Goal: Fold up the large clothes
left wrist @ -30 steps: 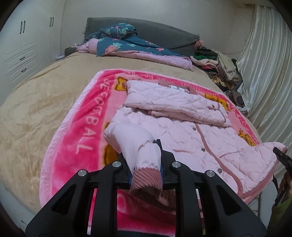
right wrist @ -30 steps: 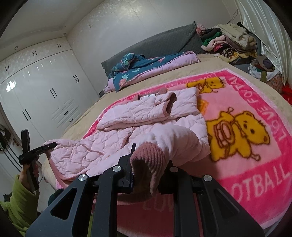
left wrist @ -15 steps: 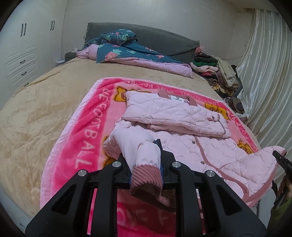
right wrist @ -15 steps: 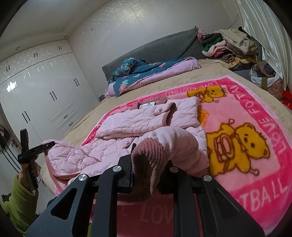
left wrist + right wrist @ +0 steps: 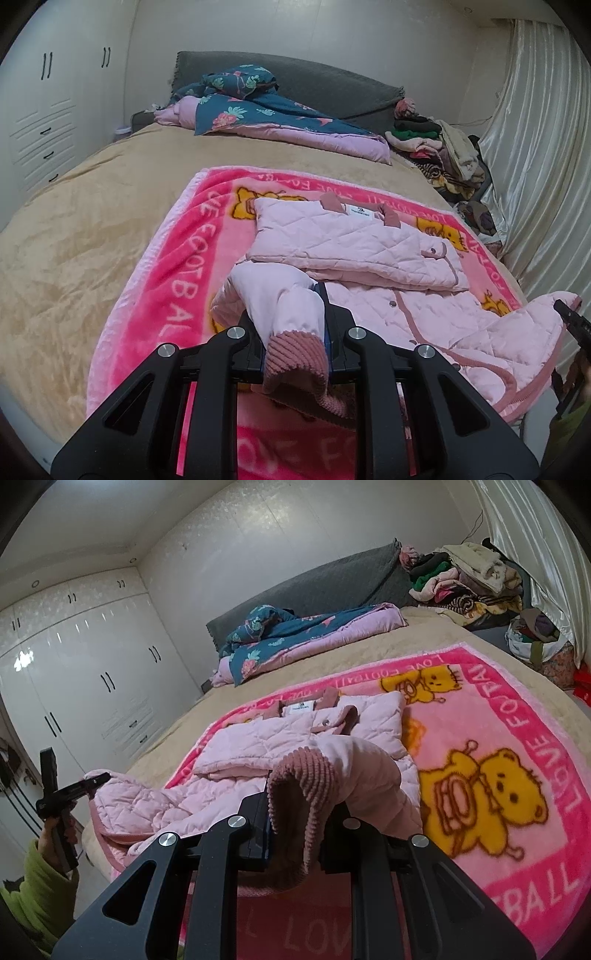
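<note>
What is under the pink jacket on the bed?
A pink teddy-bear blanket lies under the pink jacket, on a tan bedspread. The blanket's middle picture is covered.

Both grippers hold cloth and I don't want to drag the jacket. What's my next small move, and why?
Probably carry both cuffs forward toward the collar and lay the sleeves across the jacket. The left gripper is shut on a cuff, the right gripper on the other cuff, both clear of the blanket.
</note>
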{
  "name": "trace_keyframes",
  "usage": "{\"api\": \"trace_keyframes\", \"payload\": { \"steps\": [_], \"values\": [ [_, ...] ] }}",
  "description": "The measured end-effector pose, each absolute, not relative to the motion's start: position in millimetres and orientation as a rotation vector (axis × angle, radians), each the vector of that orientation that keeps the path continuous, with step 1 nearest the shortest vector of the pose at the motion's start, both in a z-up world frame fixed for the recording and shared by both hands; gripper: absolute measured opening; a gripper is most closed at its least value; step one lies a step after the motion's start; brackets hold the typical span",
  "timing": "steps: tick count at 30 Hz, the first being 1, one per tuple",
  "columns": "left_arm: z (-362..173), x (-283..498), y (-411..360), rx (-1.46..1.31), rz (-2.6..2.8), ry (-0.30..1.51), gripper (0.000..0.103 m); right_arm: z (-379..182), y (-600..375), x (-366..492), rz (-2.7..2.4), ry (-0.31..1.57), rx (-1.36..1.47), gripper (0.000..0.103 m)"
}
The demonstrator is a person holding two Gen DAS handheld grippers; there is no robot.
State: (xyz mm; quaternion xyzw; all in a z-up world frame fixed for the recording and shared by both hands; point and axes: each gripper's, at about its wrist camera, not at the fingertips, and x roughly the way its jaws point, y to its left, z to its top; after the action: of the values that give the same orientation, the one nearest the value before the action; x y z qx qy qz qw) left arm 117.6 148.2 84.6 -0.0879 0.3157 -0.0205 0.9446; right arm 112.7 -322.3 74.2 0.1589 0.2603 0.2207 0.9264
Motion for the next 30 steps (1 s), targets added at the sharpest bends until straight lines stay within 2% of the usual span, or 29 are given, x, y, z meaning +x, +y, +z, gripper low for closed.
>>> {"api": "trace_keyframes", "payload": {
  "steps": [30],
  "values": [
    [122,191,145,-0.182,0.029,0.584,0.012,120,-324,197,0.449,0.509,0.316,0.016]
  ]
}}
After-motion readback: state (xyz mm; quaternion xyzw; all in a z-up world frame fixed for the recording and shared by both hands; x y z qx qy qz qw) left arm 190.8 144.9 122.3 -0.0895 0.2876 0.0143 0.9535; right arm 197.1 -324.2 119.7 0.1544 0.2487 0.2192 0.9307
